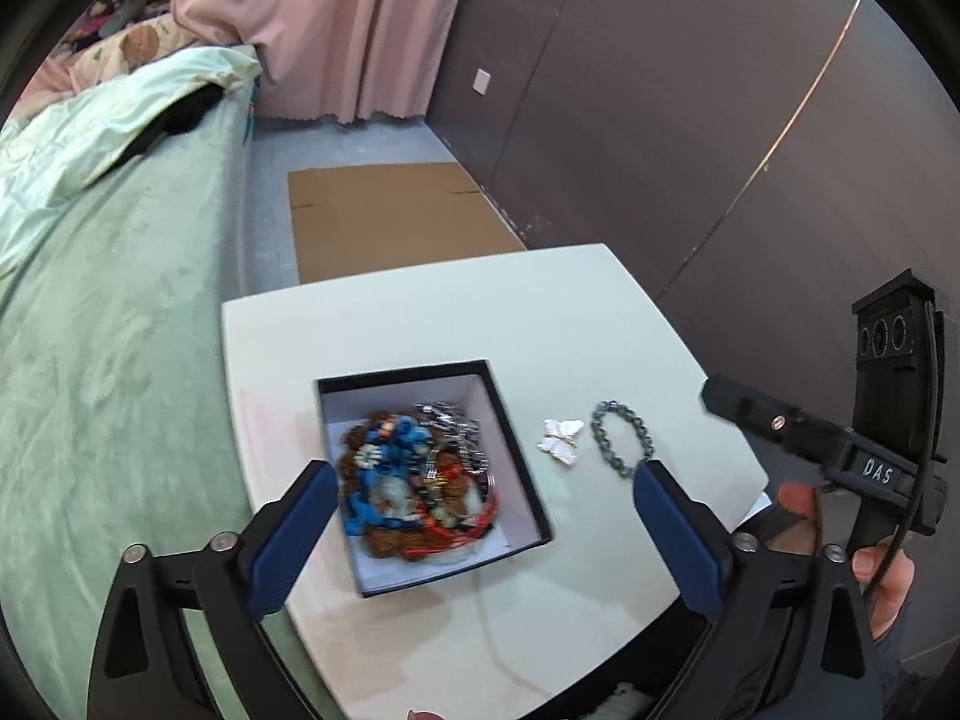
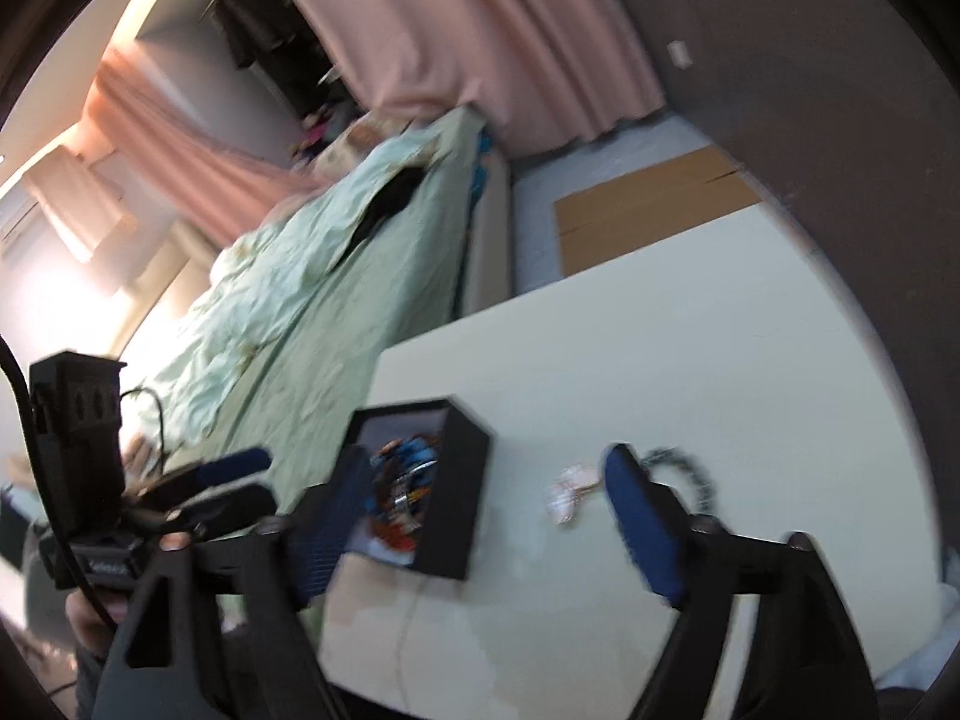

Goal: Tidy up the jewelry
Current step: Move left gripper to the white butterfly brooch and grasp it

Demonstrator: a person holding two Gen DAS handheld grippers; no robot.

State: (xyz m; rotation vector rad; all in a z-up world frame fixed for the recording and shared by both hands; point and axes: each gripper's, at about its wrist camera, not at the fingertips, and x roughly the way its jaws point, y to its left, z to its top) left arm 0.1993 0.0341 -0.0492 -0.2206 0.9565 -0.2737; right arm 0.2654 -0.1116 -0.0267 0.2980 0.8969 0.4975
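Both grippers' blue fingers [image 1: 312, 516] stand released above a white table [image 1: 456, 312] beside a green-covered bed [image 1: 120, 312].

white "DAS" lettering on the black body of the right gripper [image 1: 726, 402] in left wrist view, faint label on left gripper [image 2: 240, 480] body blurred, unreadable

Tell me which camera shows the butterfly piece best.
The left wrist view: the white butterfly piece lies sharp and unobstructed on the table, between the black box and the beaded bracelet. The right wrist view shows it only as a pale motion-blurred smear.
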